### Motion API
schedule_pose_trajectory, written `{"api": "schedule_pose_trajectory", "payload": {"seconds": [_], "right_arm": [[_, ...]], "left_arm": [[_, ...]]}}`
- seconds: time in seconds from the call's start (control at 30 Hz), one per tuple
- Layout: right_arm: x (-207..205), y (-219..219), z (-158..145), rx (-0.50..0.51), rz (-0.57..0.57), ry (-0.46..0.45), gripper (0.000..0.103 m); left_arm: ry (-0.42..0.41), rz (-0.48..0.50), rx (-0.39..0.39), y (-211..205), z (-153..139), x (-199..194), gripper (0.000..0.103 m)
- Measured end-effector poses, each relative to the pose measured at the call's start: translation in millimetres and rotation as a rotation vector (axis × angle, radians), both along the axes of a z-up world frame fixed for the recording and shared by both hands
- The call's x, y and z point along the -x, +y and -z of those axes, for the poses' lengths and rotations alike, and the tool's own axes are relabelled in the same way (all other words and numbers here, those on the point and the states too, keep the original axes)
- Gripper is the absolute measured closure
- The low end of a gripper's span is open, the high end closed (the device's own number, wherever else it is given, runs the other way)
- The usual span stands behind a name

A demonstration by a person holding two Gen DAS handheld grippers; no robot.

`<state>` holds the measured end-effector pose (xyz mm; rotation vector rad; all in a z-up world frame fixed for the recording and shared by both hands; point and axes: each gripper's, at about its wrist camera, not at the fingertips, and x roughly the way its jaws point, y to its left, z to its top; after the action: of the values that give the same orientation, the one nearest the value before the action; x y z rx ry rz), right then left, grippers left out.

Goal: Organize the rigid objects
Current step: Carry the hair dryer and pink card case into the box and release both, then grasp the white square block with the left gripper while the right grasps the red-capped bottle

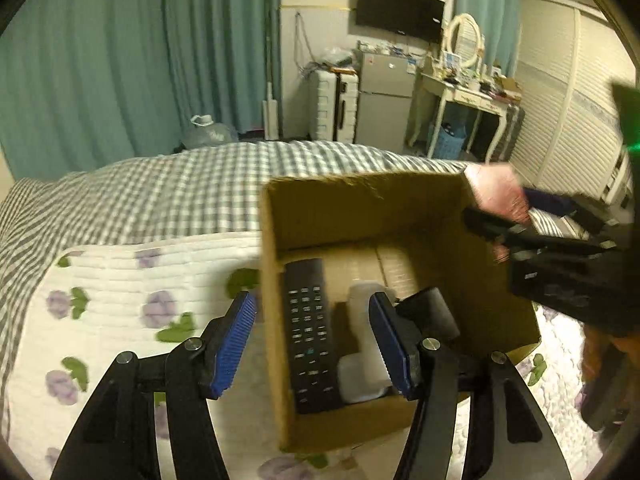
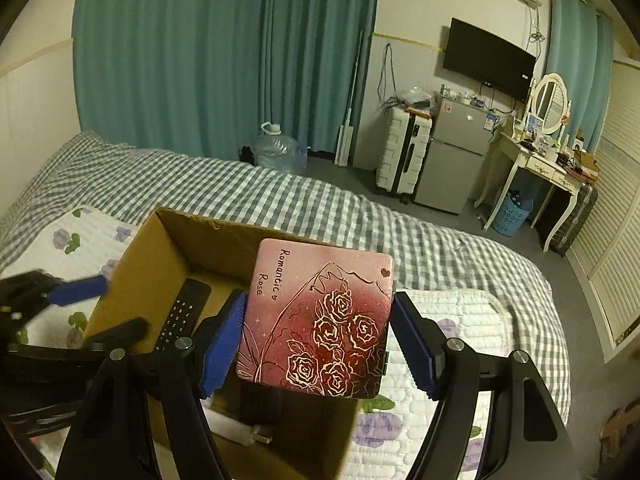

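My right gripper [image 2: 316, 344] pinches the rose tin [image 2: 320, 320] above the cardboard box [image 2: 160, 248]; my left gripper [image 1: 314, 336] hangs wide, empty; a loose pinch could drop it onto the remote [image 2: 182, 316].

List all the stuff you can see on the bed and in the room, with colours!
cardboard box: one, brown, on the bed
remote control: one, black, inside the box
white object: one, inside the box beside the remote
rose case: one, pink-red, between the right claw's fingers above the box
quilt: one, white with purple flowers, under the box
fridge: one, grey, by the wall
TV: one, black, on the wall
left claw: blue pads, open over the box
right claw: blue pads
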<state>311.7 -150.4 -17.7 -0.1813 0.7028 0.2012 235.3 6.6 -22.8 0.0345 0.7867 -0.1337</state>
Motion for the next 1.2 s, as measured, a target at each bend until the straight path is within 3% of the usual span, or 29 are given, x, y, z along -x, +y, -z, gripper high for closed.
{"api": "schedule_pose_trajectory", "payload": {"seconds": [0.1, 0.27, 0.3, 0.37, 0.47, 0.7, 0.87, 1.0, 1.2], "right_arm": [[-13.5, 13.1, 17.2, 0.045, 0.015, 0.040, 0.031], [-26.0, 17.6, 32.5, 0.039, 0.067, 0.059, 0.030], [-25.4, 16.8, 32.5, 0.035, 0.066, 0.054, 0.028], [-19.2, 14.6, 27.8, 0.026, 0.068, 0.028, 0.014], [-6.8, 7.0, 14.0, 0.009, 0.065, 0.008, 0.011], [60.3, -23.3, -27.7, 0.012, 0.047, -0.012, 0.009], [108.8, -51.7, -39.8, -0.026, 0.062, -0.022, 0.006], [137.2, -72.7, -24.1, -0.078, 0.095, -0.029, 0.002], [141.4, -88.4, 24.5, -0.049, 0.139, 0.008, 0.002]], "left_arm": [[-0.012, -0.023, -0.003, 13.7, -3.7, 3.5, 0.041], [-0.013, -0.033, -0.003, 31.5, -1.2, 8.1, 0.041], [-0.012, -0.035, -0.005, 32.6, -0.8, 9.1, 0.041], [-0.006, -0.043, -0.008, 35.1, 0.4, 12.1, 0.041], [0.003, -0.056, -0.024, 34.2, -0.7, 21.0, 0.041], [0.023, -0.073, -0.024, 25.6, -4.4, 56.4, 0.041], [0.057, -0.073, -0.010, 9.0, 3.2, 77.9, 0.040], [0.088, -0.074, -0.017, -12.5, 18.7, 90.2, 0.038], [0.168, -0.078, -0.017, -48.6, 59.9, 99.0, 0.038]]}}
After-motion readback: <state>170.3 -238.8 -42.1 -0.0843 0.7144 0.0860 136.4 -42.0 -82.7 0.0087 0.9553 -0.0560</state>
